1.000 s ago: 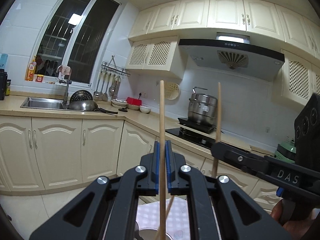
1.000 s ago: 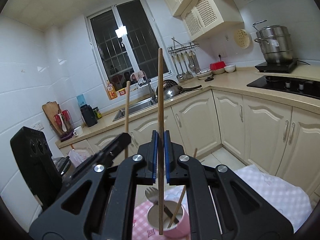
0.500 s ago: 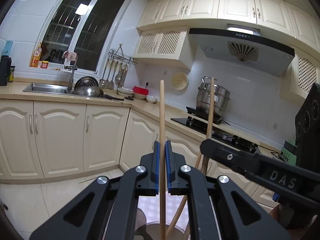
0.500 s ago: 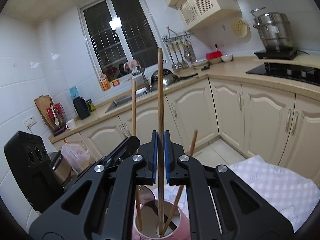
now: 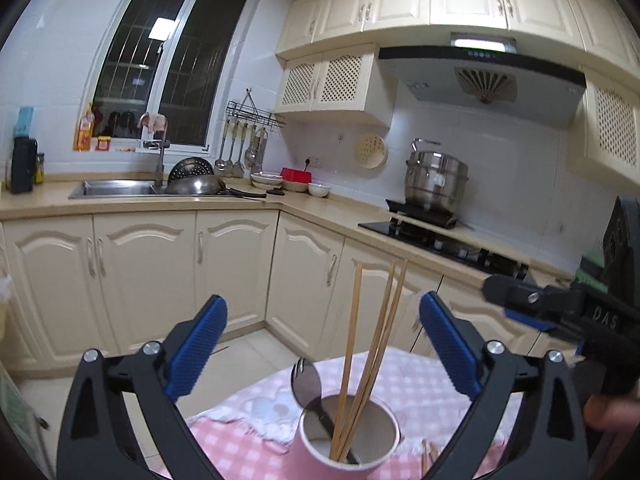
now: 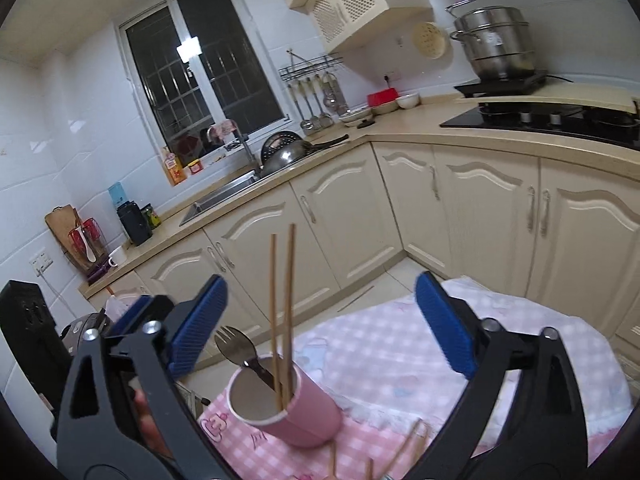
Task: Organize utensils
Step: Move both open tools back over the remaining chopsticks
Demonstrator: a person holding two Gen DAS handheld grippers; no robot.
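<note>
Below both opening grippers, left (image 5: 322,340) and right (image 6: 320,322), nothing held, chopsticks (image 5: 372,356) stand in the pink cup (image 5: 344,436); next grab the loose ones (image 6: 404,446) nearer the right gripper.

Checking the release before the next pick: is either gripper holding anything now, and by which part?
Nothing is held. Left gripper and right gripper are opening, pads clear of the chopsticks standing in the pink cup.

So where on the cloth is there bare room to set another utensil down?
Free: the pale checked cloth beyond and right of the pink cup, out to its far edge. Crowded: the near edge, where loose chopsticks lie, and the cup itself, holding chopsticks and a spork.
</note>
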